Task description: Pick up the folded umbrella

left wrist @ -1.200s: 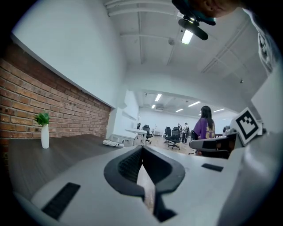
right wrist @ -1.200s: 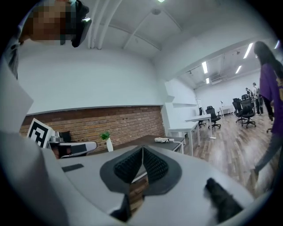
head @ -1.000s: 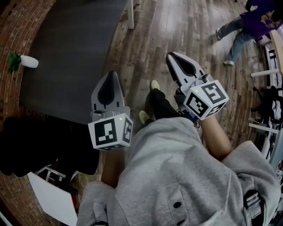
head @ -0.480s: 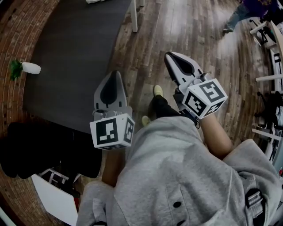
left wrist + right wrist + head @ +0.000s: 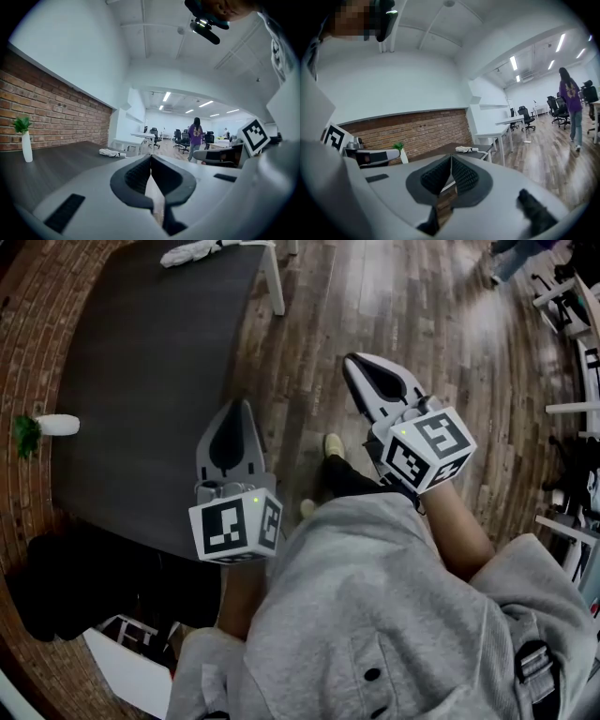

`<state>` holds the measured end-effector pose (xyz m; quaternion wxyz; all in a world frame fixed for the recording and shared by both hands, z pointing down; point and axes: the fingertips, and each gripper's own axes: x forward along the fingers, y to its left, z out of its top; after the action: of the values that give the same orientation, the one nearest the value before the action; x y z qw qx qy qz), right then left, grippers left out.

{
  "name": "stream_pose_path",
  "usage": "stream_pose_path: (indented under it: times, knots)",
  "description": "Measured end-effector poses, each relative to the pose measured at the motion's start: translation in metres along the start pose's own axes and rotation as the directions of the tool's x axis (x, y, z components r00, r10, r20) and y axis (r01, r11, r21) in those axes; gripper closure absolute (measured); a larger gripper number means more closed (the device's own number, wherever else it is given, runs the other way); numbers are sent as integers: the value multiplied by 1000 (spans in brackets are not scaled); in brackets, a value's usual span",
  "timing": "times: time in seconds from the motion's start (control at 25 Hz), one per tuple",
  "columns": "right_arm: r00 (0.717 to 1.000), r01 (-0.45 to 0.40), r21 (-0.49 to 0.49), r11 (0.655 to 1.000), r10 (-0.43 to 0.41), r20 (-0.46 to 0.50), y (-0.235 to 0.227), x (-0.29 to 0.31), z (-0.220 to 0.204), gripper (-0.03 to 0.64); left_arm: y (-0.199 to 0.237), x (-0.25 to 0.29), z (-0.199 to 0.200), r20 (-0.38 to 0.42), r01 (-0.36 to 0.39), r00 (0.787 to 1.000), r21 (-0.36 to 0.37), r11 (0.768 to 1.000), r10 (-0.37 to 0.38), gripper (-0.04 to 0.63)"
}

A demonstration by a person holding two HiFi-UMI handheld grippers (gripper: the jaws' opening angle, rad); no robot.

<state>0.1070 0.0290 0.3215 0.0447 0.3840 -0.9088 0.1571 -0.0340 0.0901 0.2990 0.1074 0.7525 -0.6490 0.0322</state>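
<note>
Both grippers have been carried forward alongside the dark table (image 5: 141,362) since a second ago. Its far end has come into the head view and the white vase (image 5: 56,425) with its green sprig has slid lower in the picture. That vase now stands on the table well to the left of the left gripper (image 5: 237,409). The folded umbrella (image 5: 197,251), a pale bundle, lies at the table's far end, well ahead of the left gripper and slightly to its left, untouched. The left gripper is held by the table's right edge, jaws pressed together with nothing between them. The person's shoe (image 5: 332,443) shows on the wooden floor (image 5: 422,324) between the two grippers. The right gripper (image 5: 352,365) hangs over that floor, well apart from the umbrella, its jaws likewise closed and empty. In its own view, a person in purple (image 5: 572,101) stands far ahead on the right.
</note>
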Motion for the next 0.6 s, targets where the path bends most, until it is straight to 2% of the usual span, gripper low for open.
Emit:
stream_pose_path:
  times: [0.28, 0.6]
  knots:
    - [1000, -10, -22, 1000, 10, -15, -52, 29, 16, 592, -7, 63, 5, -17, -22, 1000, -5, 1000, 22, 581]
    - [999, -38, -10, 999, 38, -15, -100, 53, 32, 592, -16, 111, 12, -33, -64, 997, 17, 998, 65, 581]
